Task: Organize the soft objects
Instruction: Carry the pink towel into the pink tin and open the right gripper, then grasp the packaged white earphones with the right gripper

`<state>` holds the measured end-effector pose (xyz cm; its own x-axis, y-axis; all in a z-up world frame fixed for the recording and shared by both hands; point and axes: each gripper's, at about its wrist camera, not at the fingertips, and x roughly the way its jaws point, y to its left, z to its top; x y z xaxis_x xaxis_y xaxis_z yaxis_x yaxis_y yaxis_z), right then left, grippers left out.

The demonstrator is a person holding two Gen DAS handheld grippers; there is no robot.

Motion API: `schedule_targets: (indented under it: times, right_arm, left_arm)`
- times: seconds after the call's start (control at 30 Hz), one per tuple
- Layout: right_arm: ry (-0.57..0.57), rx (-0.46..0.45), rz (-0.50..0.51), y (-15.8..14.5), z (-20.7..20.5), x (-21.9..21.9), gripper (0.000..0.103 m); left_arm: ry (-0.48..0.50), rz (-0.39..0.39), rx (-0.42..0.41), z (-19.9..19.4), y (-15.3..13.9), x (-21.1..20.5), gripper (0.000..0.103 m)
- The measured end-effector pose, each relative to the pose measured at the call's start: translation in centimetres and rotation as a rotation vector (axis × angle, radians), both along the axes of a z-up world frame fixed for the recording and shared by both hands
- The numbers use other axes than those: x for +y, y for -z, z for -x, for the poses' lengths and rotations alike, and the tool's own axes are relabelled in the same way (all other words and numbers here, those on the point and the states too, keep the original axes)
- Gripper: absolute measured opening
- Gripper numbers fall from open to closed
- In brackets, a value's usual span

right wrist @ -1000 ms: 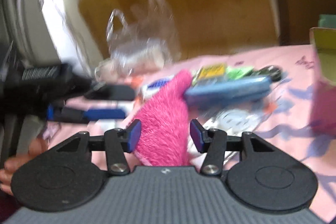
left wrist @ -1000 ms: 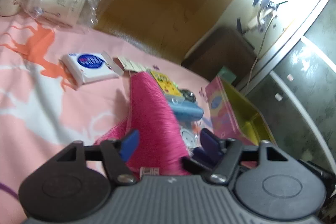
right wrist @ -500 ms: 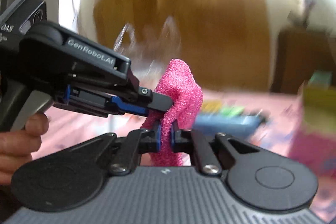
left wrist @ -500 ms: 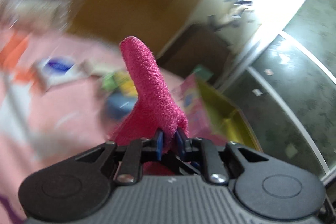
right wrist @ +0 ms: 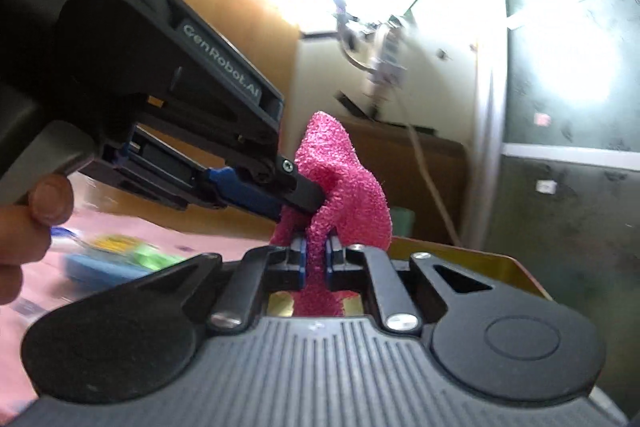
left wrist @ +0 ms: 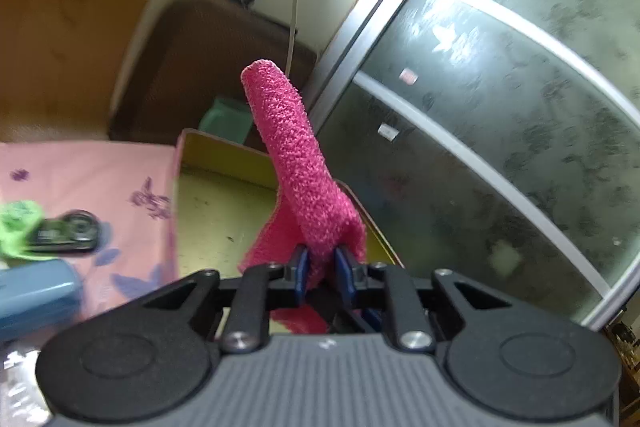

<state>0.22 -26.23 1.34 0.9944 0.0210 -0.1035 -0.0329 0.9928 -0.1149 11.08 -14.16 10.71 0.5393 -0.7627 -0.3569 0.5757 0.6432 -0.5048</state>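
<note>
Holding the pink fuzzy sock (left wrist: 304,179) clamped in both the left claw (left wrist: 320,267) and right claw (right wrist: 316,259) above the yellow box (left wrist: 216,203), lower together before you release.

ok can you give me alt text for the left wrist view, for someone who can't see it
The left gripper is shut on a fuzzy pink sock, which sticks up and leans left above an open box with a yellow inside. To the left, a pink patterned cloth holds a blue case, a green item and a small black object; dark glass panels fill the right.
</note>
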Motion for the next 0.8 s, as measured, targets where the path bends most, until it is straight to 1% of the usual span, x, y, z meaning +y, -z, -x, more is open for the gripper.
schedule_targets:
  times: [0.03, 0.07, 0.1, 0.13, 0.17, 0.2, 0.23, 0.3, 0.37, 0.43, 0.5, 0.57, 0.63, 0.7, 0.73, 0.8]
  right_arm:
    - [0.020, 0.024, 0.028, 0.2, -0.9, -0.3, 0.016]
    - [0.059, 0.055, 0.053, 0.7, -1.8, -0.9, 0.023]
    - [0.100, 0.083, 0.052, 1.2, -2.6, -1.6, 0.030]
    - [0.122, 0.099, 0.023, 1.5, -3.0, -2.6, 0.038]
    - [0.121, 0.102, -0.018, 1.4, -2.6, -3.3, 0.038]
    - [0.113, 0.097, -0.054, 1.5, -2.1, -3.7, 0.038]
    - [0.113, 0.085, -0.078, 1.3, -2.0, -4.1, 0.038]
    - [0.108, 0.063, -0.107, 1.4, -0.9, -4.1, 0.038]
    - [0.074, 0.051, -0.148, 1.6, 0.7, -3.7, 0.038]
    - [0.019, 0.053, -0.194, 1.5, 2.2, -2.7, 0.038]
    - [-0.061, 0.087, -0.236, 1.5, 2.9, -1.3, 0.038]
    - [-0.143, 0.149, -0.253, 2.0, 3.7, 0.7, 0.038]
    - [-0.224, 0.223, -0.252, 2.3, 3.1, 2.6, 0.039]
    - [-0.294, 0.290, -0.251, 2.8, 2.8, 4.6, 0.043]
    - [-0.322, 0.327, -0.260, 3.0, 2.4, 5.5, 0.047]
    - [-0.376, 0.398, -0.303, 3.2, 1.5, 6.6, 0.048]
  left_arm:
    - [0.007, -0.005, 0.016, -0.9, 0.3, -1.3, 0.033]
    - [0.003, -0.016, 0.026, -1.5, 0.6, -2.3, 0.034]
    - [-0.013, -0.047, 0.036, -2.2, 1.0, -3.4, 0.034]
    - [-0.034, -0.078, 0.044, -2.7, 1.4, -4.0, 0.034]
    - [-0.060, -0.113, 0.055, -3.0, 2.0, -4.6, 0.034]
    - [-0.071, -0.127, 0.068, -3.1, 2.5, -4.8, 0.034]
    - [-0.070, -0.125, 0.078, -2.9, 2.9, -4.5, 0.034]
    - [-0.068, -0.132, 0.060, -2.1, 3.2, -3.9, 0.034]
    - [-0.089, -0.161, 0.029, -0.8, 3.5, -2.4, 0.034]
    - [-0.100, -0.168, 0.017, 0.2, 3.6, -0.3, 0.034]
    - [-0.117, -0.163, 0.009, 1.4, 3.6, 2.2, 0.034]
    - [-0.154, -0.158, 0.007, 2.8, 4.1, 5.3, 0.034]
    - [-0.209, -0.166, 0.016, 3.4, 4.4, 7.9, 0.034]
    - [-0.275, -0.175, 0.034, 4.2, 5.1, 10.7, 0.034]
    - [-0.309, -0.176, 0.052, 4.6, 5.6, 12.3, 0.034]
    - [-0.357, -0.169, 0.087, 5.0, 6.5, 14.7, 0.034]
